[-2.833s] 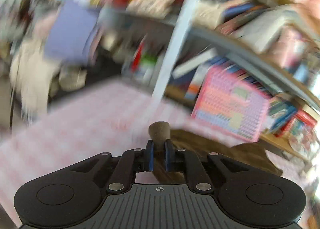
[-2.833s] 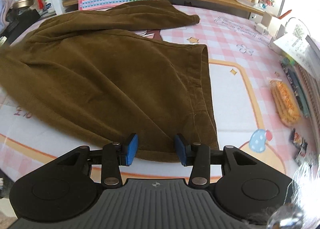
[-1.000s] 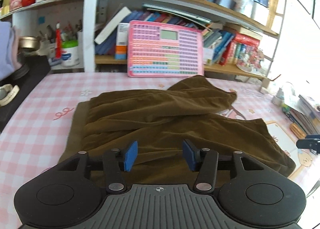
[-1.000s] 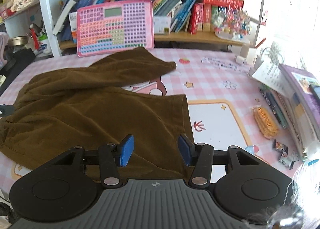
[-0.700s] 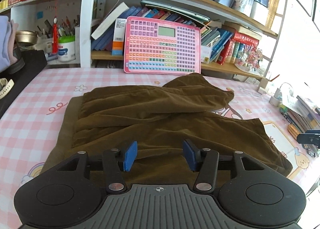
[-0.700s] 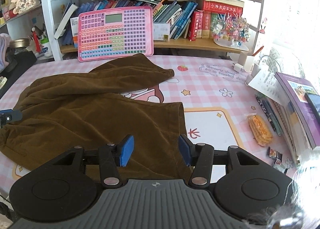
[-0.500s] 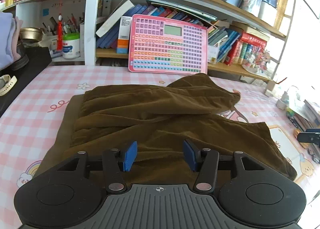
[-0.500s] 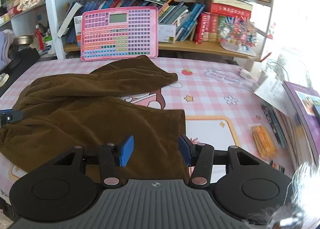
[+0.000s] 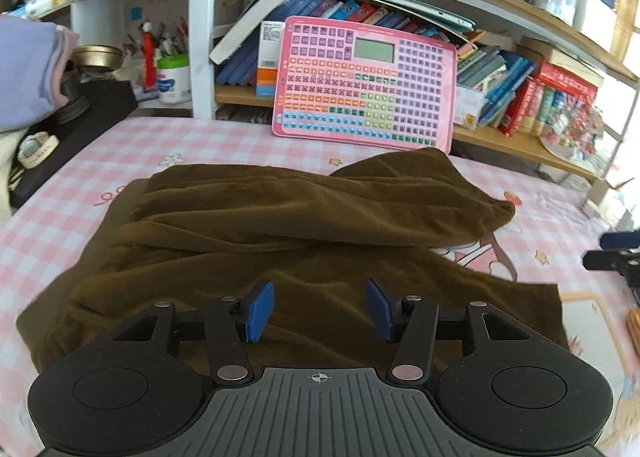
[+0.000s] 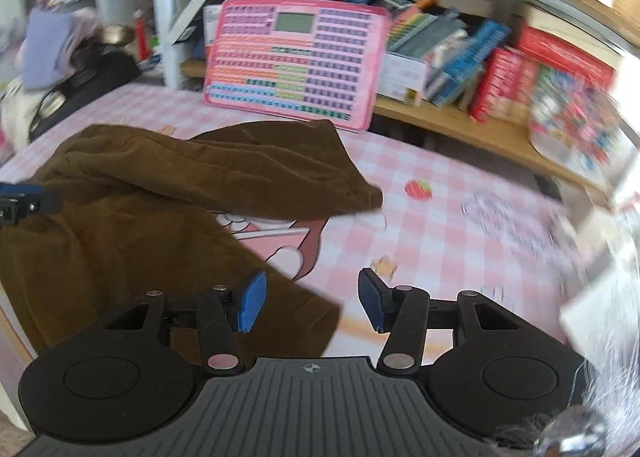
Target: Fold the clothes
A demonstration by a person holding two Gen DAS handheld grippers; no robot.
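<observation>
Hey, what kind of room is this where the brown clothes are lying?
Most likely a child's bedroom or study corner at home. Crowded bookshelves line the back, a pink learning tablet leans against them, and the brown garment lies on a pink checked cartoon-print cover.

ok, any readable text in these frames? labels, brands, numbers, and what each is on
Nothing reads cleanly.
Pink keyboard tablet: printed keys, too small.
Book spines on the shelf: print too small, and blurred in the right wrist view.
White tub: blue label, illegible.
Red boxes: lettering not resolvable.
Pink checked table cover: scrawled print, motion-blurred.
Brown garment: no text.
</observation>
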